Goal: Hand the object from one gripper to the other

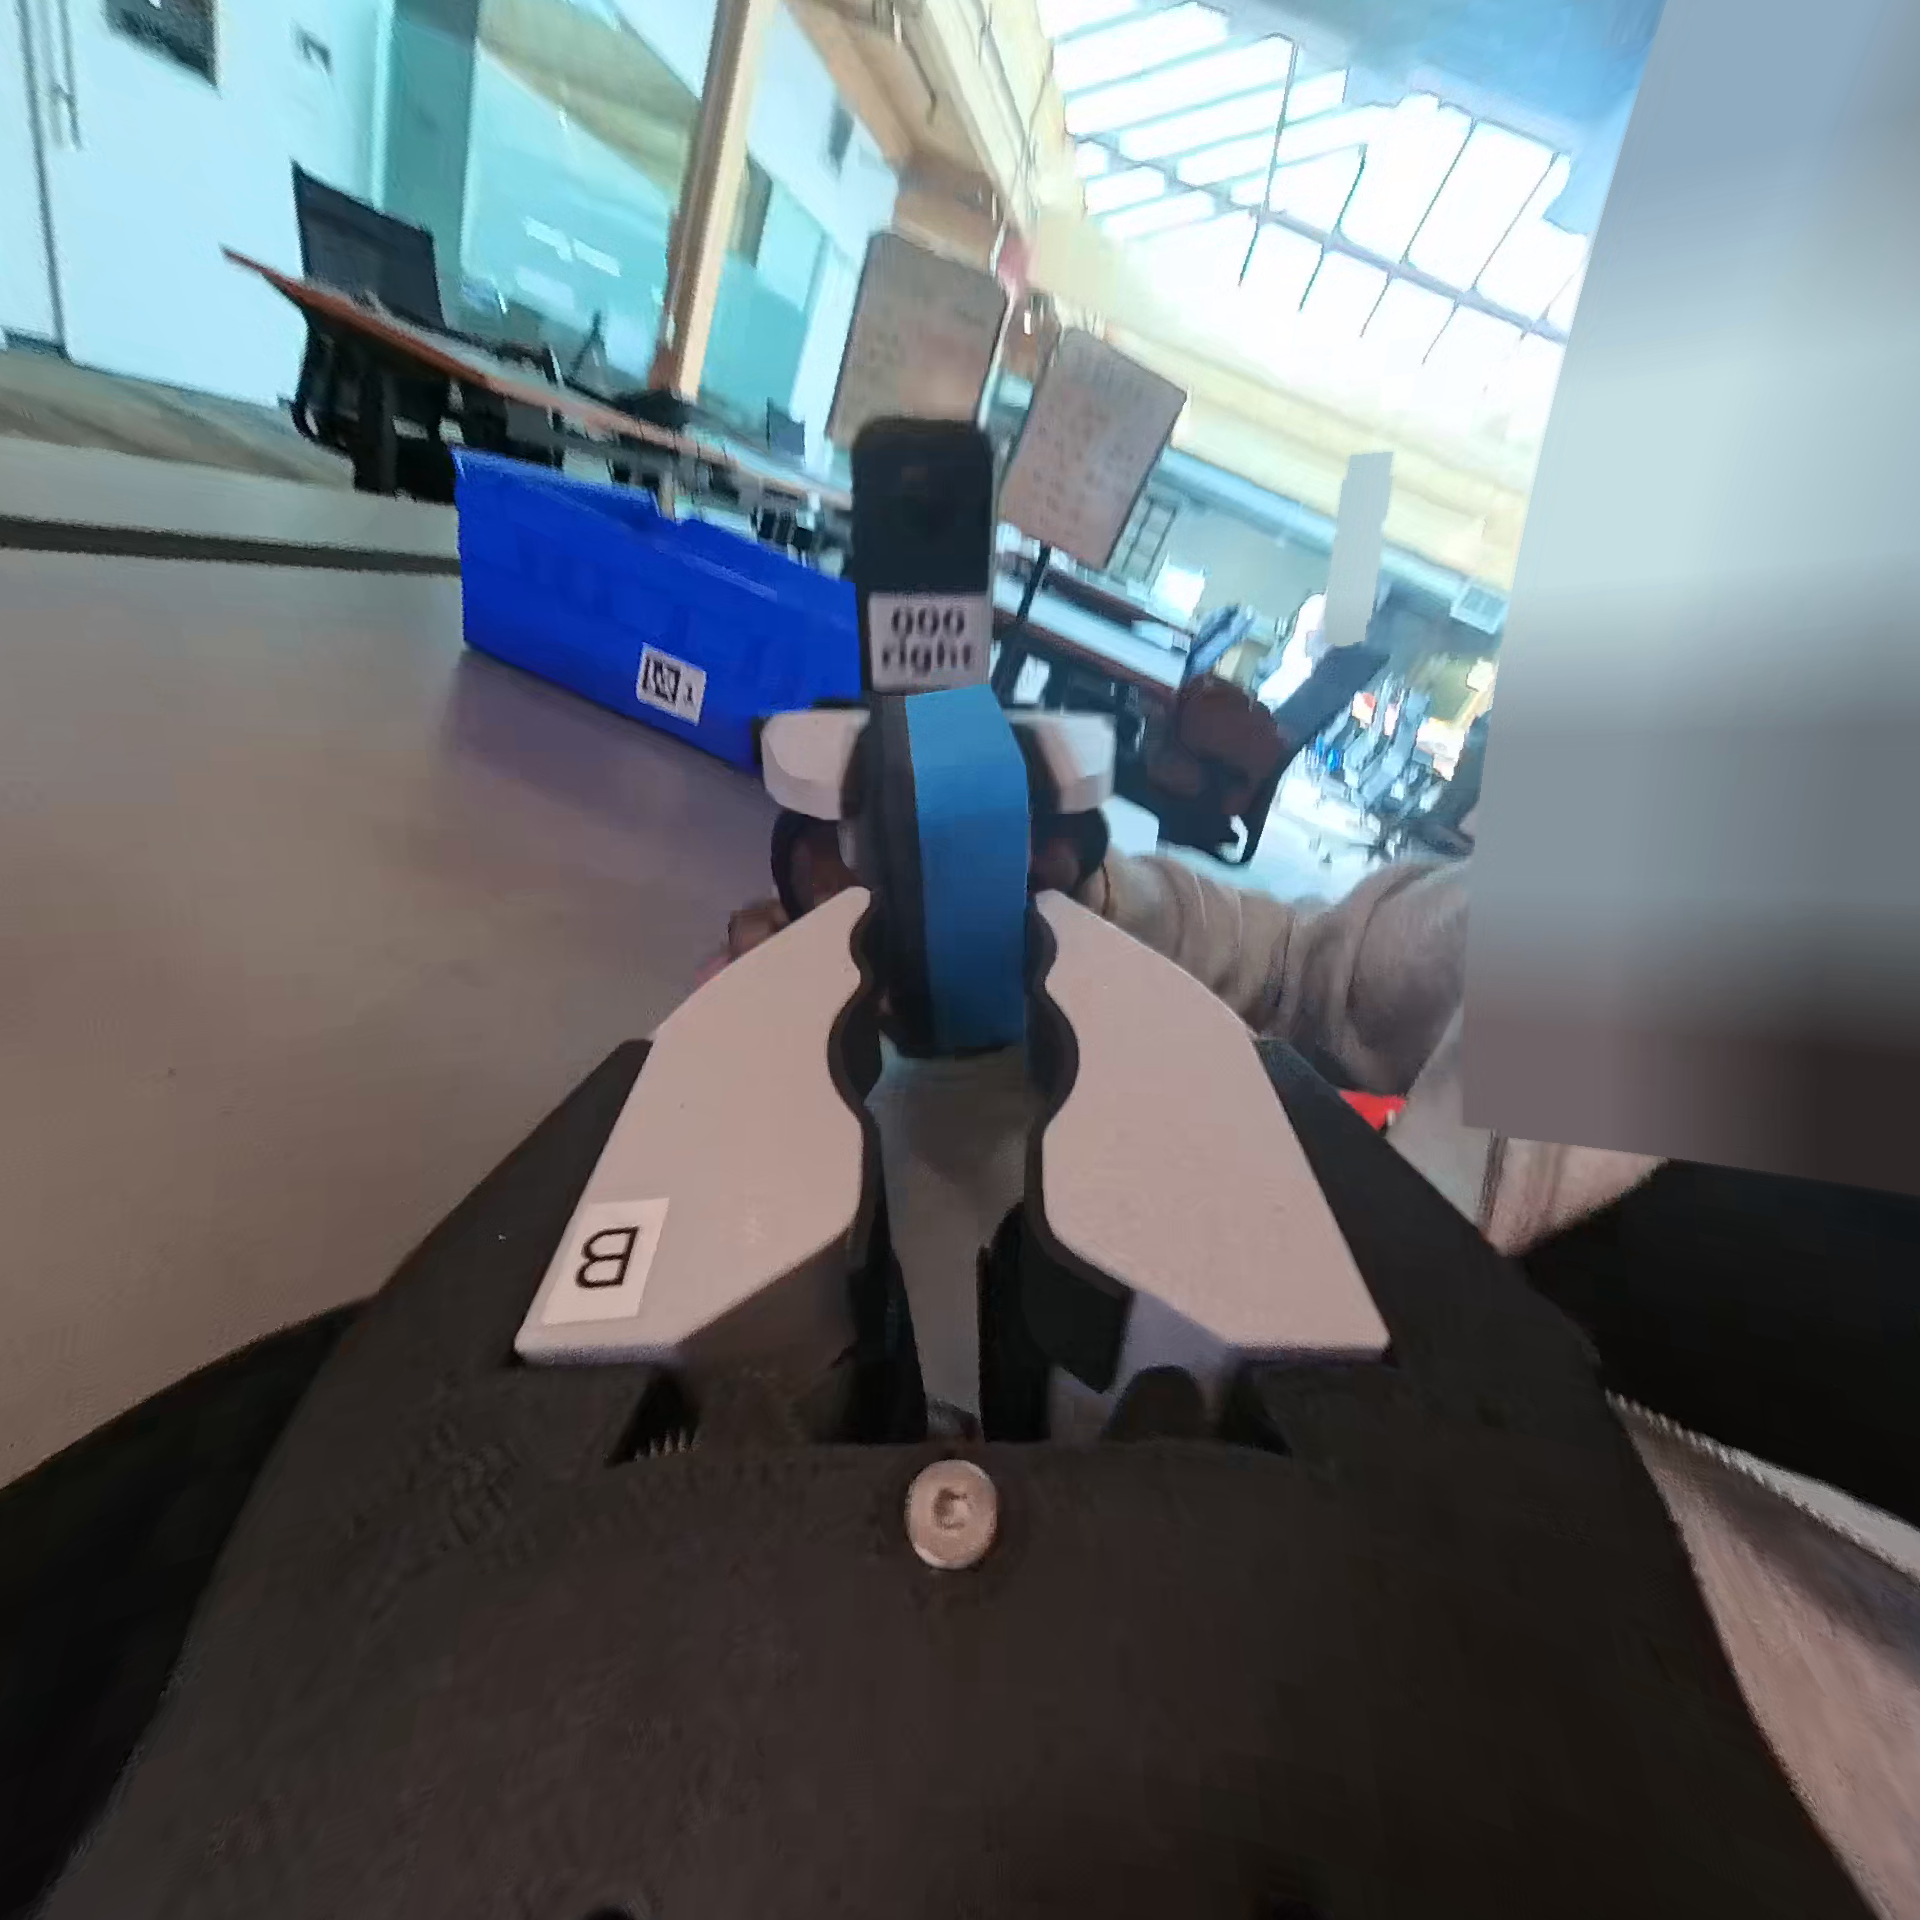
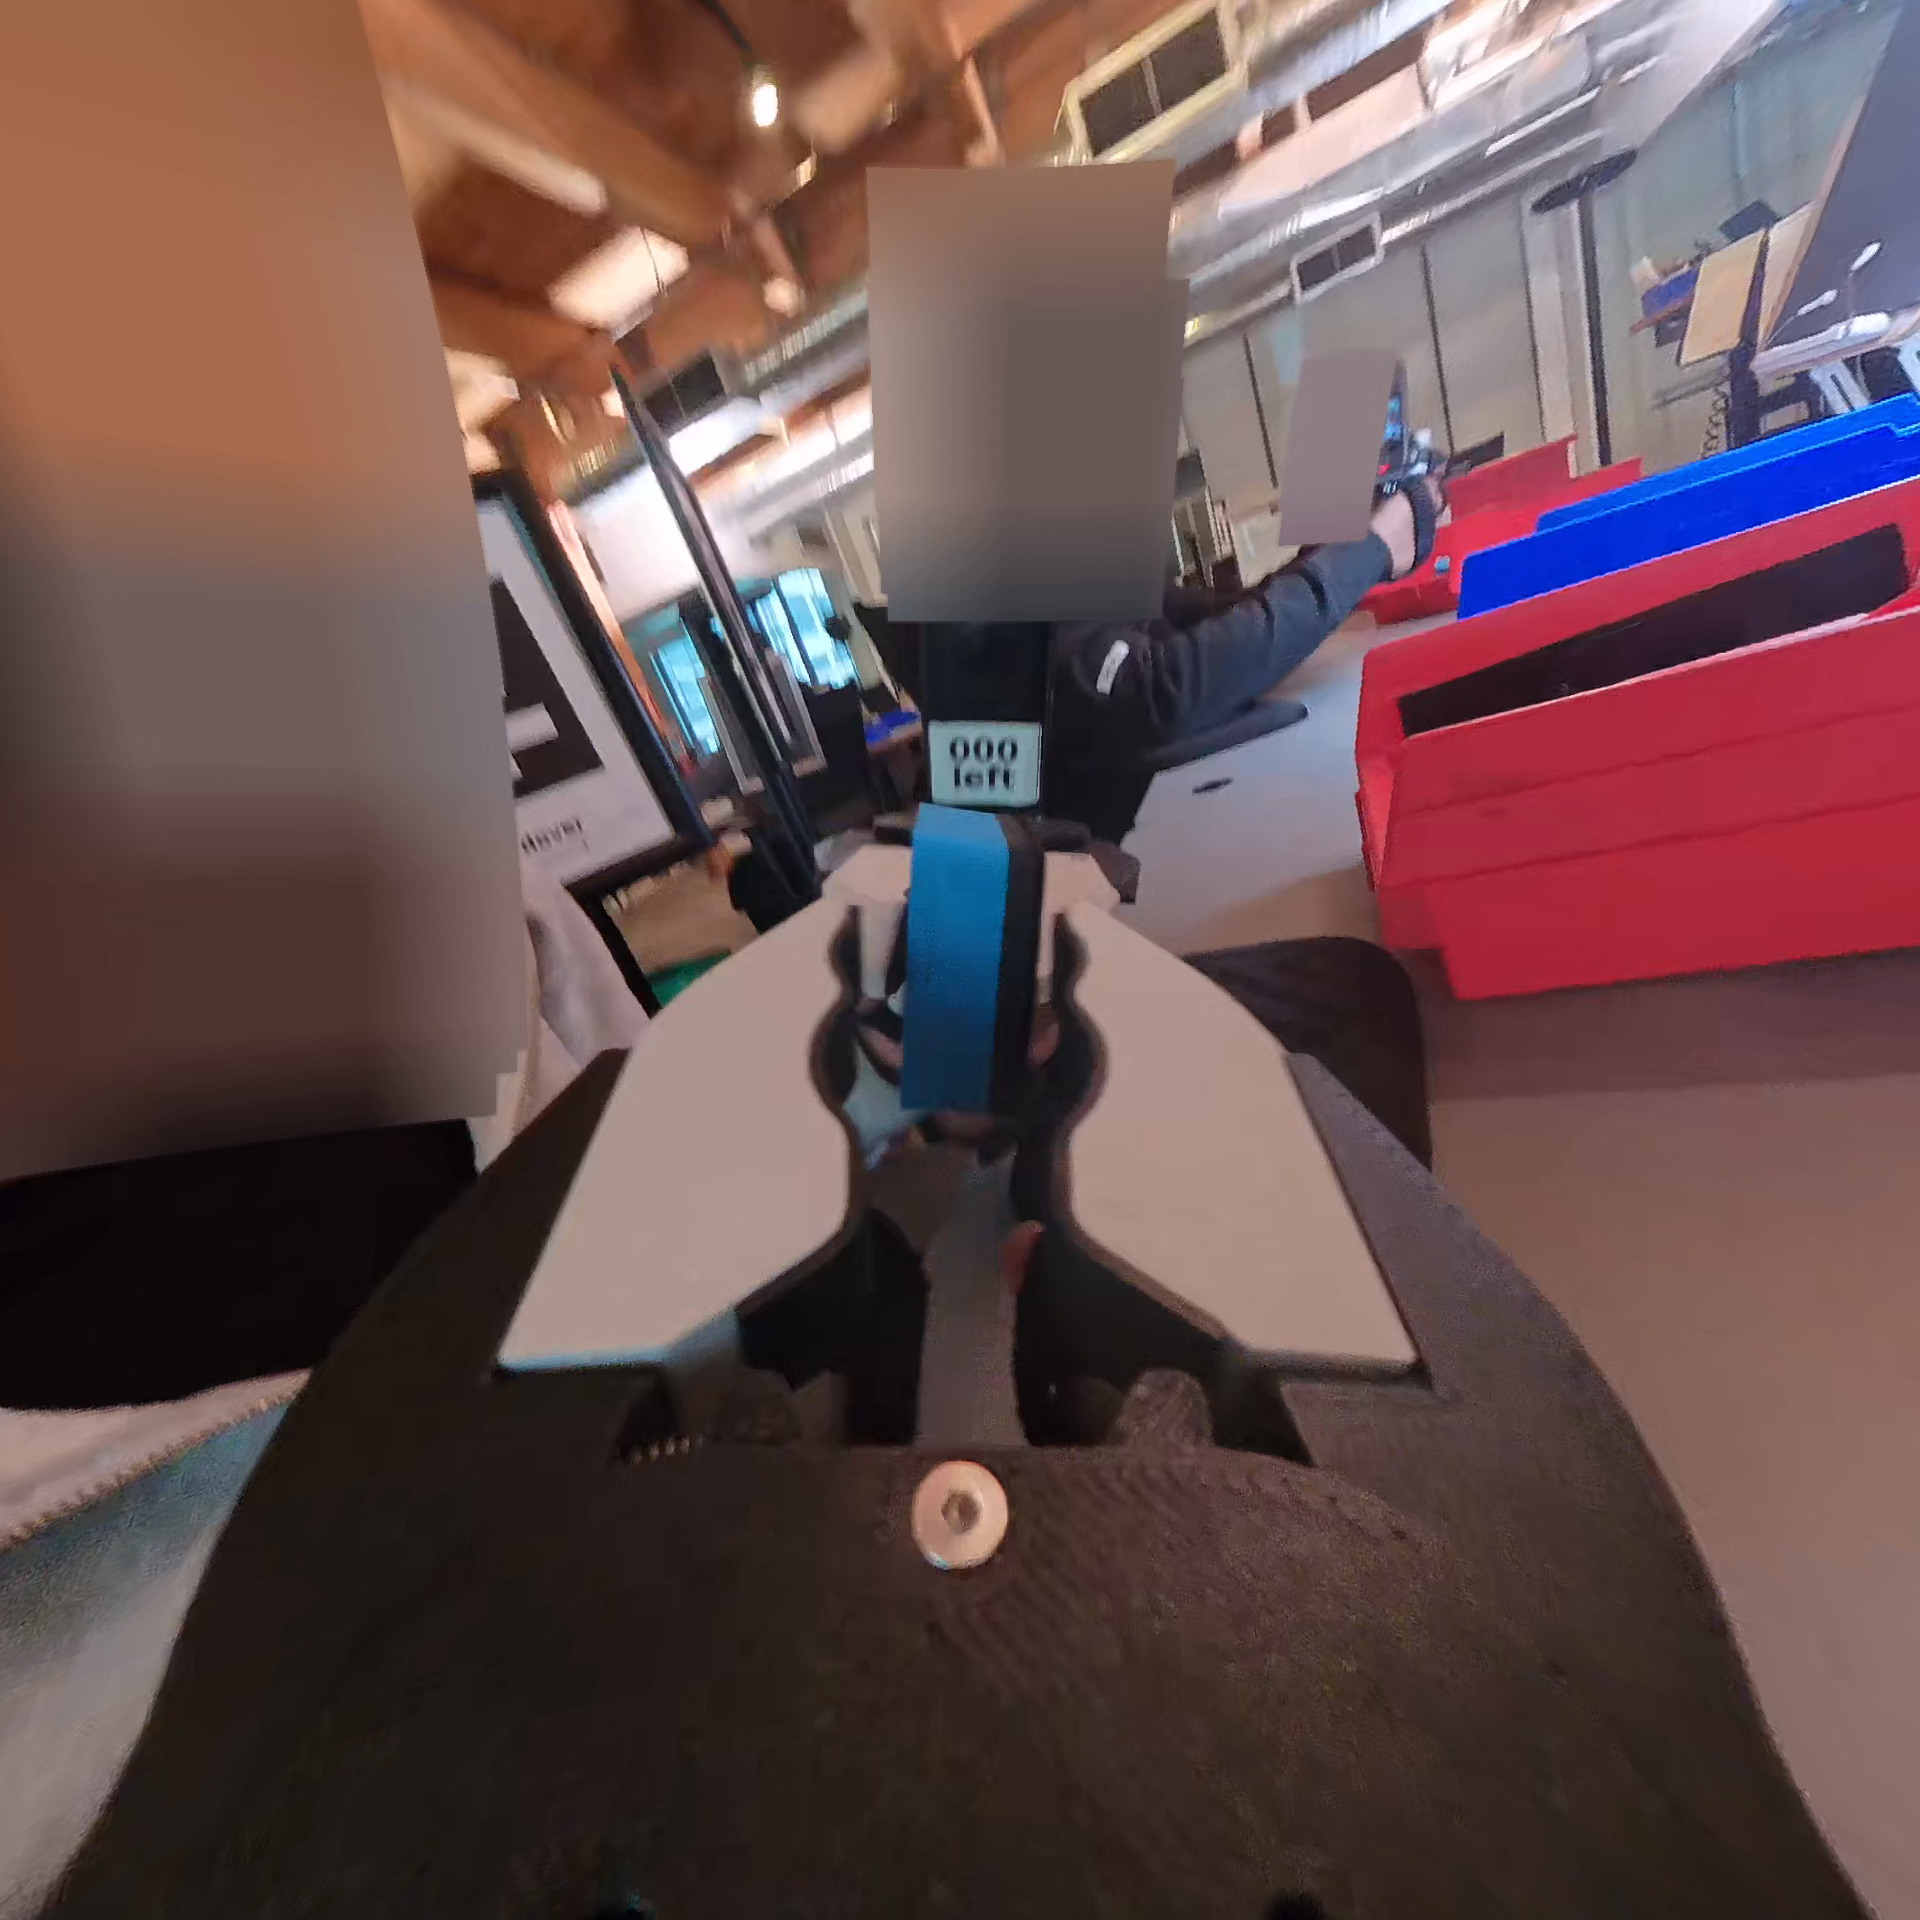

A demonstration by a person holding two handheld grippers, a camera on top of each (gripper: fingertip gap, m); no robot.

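Note:
The object (image 1: pixel 966 862) is a blue roll with a black edge, seen edge-on and held in the air between the two grippers, which face each other. My left gripper (image 1: pixel 951 914) has its grey fingers closed against both sides of the roll. The right gripper (image 1: pixel 940 774) faces it from beyond, its white fingers spread wider than the roll. In the right wrist view, the roll (image 2: pixel 951 966) stands between my right gripper's (image 2: pixel 961 935) fingers with a gap on its left side. The left gripper (image 2: pixel 977 862) shows behind it.
A grey table (image 1: pixel 260 883) lies below, with a blue bin (image 1: pixel 603 603) at its far side. Red bins (image 2: pixel 1662 790) and a blue bin (image 2: pixel 1662 520) stand to the right. A grey sleeve (image 1: pixel 1299 956) reaches in from the right. A seated person (image 2: pixel 1195 665) is farther back. The tips of both grippers are at nearly the same place.

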